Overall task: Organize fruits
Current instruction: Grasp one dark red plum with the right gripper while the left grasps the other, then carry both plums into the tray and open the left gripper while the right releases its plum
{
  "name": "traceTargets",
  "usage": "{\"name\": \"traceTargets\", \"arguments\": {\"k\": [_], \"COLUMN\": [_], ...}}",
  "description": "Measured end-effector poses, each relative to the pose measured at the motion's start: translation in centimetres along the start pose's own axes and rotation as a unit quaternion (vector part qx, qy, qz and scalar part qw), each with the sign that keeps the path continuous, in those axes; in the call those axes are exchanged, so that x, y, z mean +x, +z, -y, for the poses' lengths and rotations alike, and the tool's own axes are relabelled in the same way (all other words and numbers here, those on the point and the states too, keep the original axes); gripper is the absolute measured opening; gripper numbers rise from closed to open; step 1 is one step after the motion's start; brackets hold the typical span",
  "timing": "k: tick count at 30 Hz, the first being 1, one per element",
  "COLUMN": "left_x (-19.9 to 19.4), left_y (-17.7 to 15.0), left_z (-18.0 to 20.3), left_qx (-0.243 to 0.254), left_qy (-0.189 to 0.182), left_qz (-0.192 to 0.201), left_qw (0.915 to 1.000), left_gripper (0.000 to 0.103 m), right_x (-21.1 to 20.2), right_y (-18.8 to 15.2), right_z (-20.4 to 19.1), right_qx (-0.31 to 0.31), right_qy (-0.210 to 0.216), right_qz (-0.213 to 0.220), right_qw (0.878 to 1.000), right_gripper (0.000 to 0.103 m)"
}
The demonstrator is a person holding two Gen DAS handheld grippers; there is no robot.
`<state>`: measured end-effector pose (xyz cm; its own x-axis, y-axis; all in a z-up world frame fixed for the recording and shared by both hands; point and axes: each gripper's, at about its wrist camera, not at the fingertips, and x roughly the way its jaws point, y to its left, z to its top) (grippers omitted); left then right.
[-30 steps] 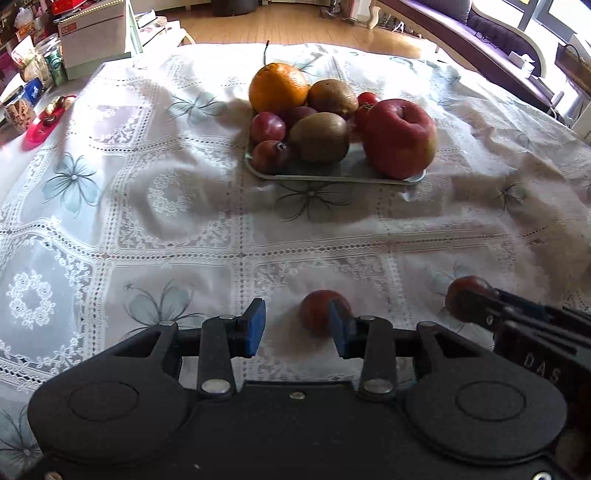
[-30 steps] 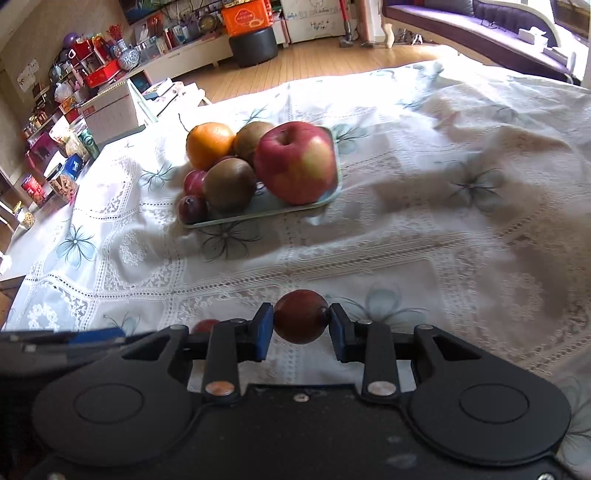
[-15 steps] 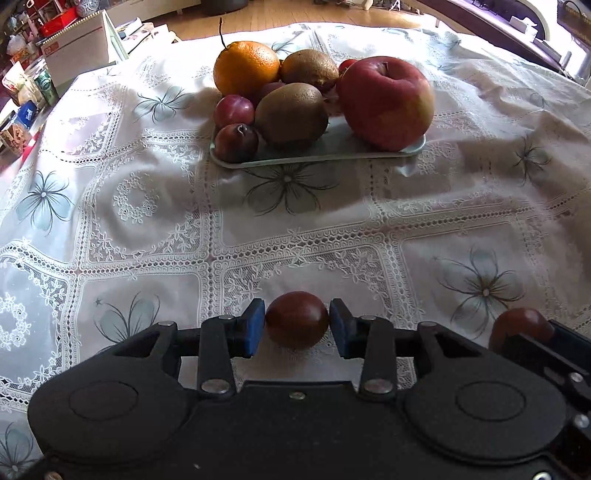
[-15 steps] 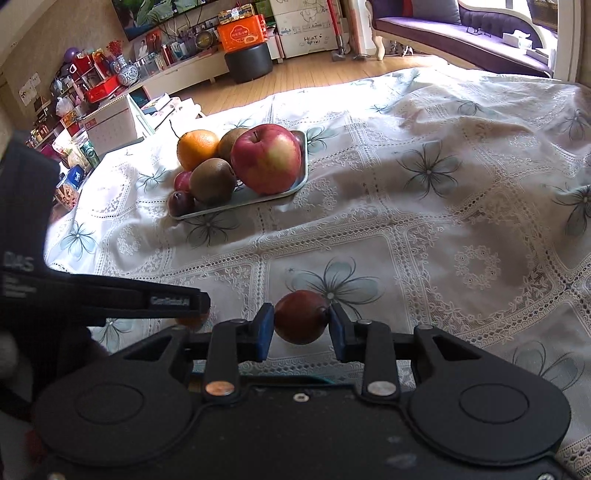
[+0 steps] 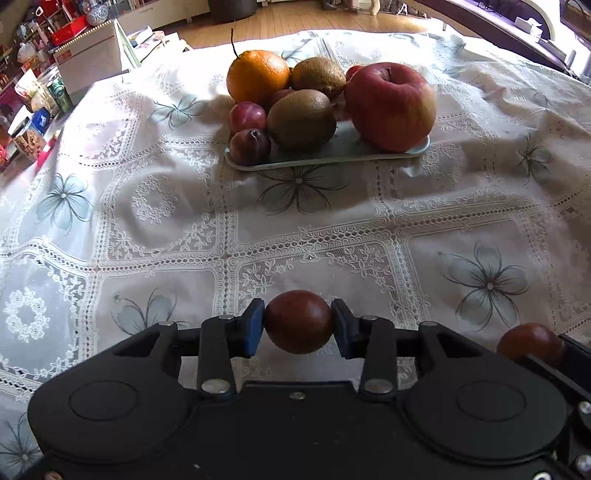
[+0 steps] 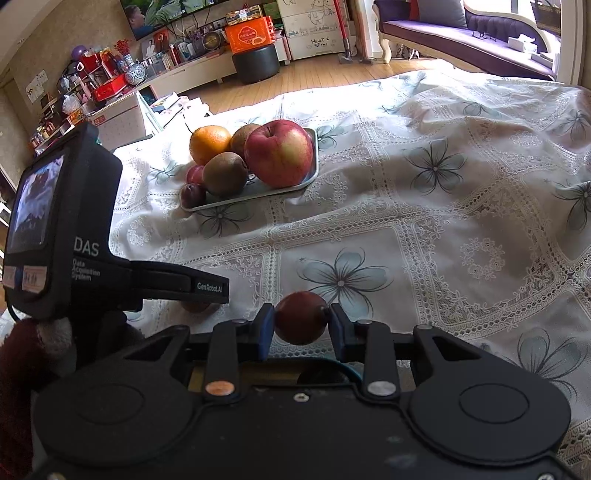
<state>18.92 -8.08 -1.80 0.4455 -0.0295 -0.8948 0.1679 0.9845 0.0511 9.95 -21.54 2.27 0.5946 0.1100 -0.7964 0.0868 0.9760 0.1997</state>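
My left gripper (image 5: 298, 328) is shut on a dark red plum (image 5: 298, 321), held above the tablecloth. My right gripper (image 6: 301, 325) is shut on a second red plum (image 6: 301, 317); that plum also shows at the left wrist view's lower right (image 5: 530, 341). A pale green tray (image 5: 332, 157) (image 6: 258, 192) sits ahead with an orange (image 5: 257, 75), two kiwis (image 5: 301, 118), a big red apple (image 5: 389, 107) and small plums (image 5: 250, 142). The left gripper's body (image 6: 66, 229) fills the left of the right wrist view.
A white lace tablecloth with grey flowers (image 5: 295, 229) covers the surface and is wrinkled at the right. Beyond its far edge lie a wooden floor, a white box (image 5: 88, 55), cluttered shelves (image 6: 92, 88) and a purple sofa (image 6: 461, 33).
My left gripper closed on the plum that lay between its open jaws and lifted it. Both grippers rose and now look at the tray from higher up.
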Motion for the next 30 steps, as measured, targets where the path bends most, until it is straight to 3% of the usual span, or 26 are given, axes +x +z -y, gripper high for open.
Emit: {"name": "traceTargets", "arguments": {"k": [11,16,20,30], "left_x": [-10.3,-11.2,-10.8,-8.8], "left_y": [-6.3,-9.4,-11.1,-12.3], "left_z": [-2.6,-3.8,-4.1,-4.4], "left_qx": [0.008,-0.006,-0.018,-0.032], "left_qy": [-0.003,-0.002,0.01,0.021], "left_qz": [0.085,0.09,0.087,0.056], "left_qw": [0.9963,0.9959,0.996,0.9977], "left_gripper": [0.048,0.049,0.049,0.048], "right_x": [-5.8,-7.8,-7.8,-6.1], "right_y": [-1.6,-3.9,-5.6,-7.9], "right_z": [-1.2,-1.6,-2.1,-3.1], "right_qx": [-0.011,-0.012,-0.026,-0.039], "right_qy": [0.019,0.029,0.01,0.005], "right_qz": [0.039,0.048,0.047,0.012], "right_qw": [0.999,0.998,0.998,0.999], "right_gripper": [0.033,0.033,0.032,0.031]}}
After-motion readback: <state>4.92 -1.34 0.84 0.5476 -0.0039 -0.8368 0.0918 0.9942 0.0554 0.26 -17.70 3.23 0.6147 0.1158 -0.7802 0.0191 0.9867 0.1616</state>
